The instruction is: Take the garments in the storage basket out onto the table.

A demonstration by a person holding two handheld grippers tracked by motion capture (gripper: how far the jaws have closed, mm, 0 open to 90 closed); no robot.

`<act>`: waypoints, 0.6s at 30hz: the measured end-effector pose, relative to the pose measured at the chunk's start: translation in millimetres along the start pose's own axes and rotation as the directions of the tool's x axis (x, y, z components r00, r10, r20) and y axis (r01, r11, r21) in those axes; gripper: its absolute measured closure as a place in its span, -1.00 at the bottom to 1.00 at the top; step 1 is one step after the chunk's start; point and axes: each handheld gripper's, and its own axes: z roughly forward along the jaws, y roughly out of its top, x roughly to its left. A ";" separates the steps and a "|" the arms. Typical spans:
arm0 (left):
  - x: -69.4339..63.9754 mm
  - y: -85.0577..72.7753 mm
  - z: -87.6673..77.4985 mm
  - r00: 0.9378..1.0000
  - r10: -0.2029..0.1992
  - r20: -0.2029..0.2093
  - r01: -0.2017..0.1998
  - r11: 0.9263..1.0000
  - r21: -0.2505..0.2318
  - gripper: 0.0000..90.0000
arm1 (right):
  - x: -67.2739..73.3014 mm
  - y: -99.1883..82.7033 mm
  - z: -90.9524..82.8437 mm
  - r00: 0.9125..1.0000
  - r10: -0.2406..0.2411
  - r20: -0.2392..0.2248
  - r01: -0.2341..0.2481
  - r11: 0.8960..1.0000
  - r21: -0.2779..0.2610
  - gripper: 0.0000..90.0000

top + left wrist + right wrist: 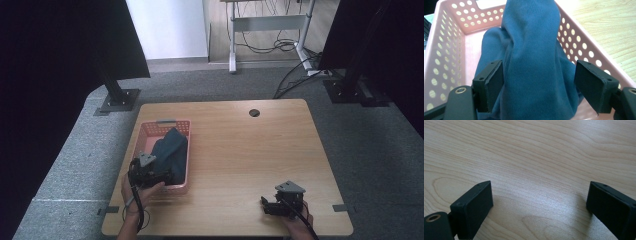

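Sitting bunched up in the pink perforated basket [446,50] on the table's [240,150] left side is a dark blue ribbed cloth [534,65]. Left hand-held gripper [537,85] straddles it, jaws wide, not clamped. Right hand-held gripper [539,202] gapes wide over bare wood, holding nothing.

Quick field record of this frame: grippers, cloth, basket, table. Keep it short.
left gripper: open, jaws either side of a raised fold of the blue cloth, not clamped
right gripper: open, nothing between the jaws, low over bare table near the front right
blue cloth: bunched, in the basket, one end up over the far rim
basket: pink, perforated, at the table's left side
table: light wood, round cable hole near the far edge
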 end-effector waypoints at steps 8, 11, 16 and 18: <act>1.2 9.1 4.6 1.000 0.000 0.002 0.000 1.000 0.009 -0.48 | 0.0 0.0 0.0 1.000 0.000 0.000 0.000 1.000 0.000 -0.85; 1.6 10.3 5.7 1.000 -0.002 0.003 0.002 1.000 0.010 -0.47 | 0.0 0.0 0.0 1.000 0.000 0.000 0.000 1.000 0.000 -0.85; 1.5 11.9 8.6 1.000 -0.003 0.004 0.003 1.000 0.017 -0.48 | 0.0 0.0 0.0 1.000 0.000 0.000 0.000 1.000 0.000 -0.86; 1.7 12.1 9.2 1.000 -0.003 0.005 0.003 1.000 0.018 -0.48 | 0.0 0.0 0.0 1.000 0.000 0.000 0.000 1.000 0.000 -0.86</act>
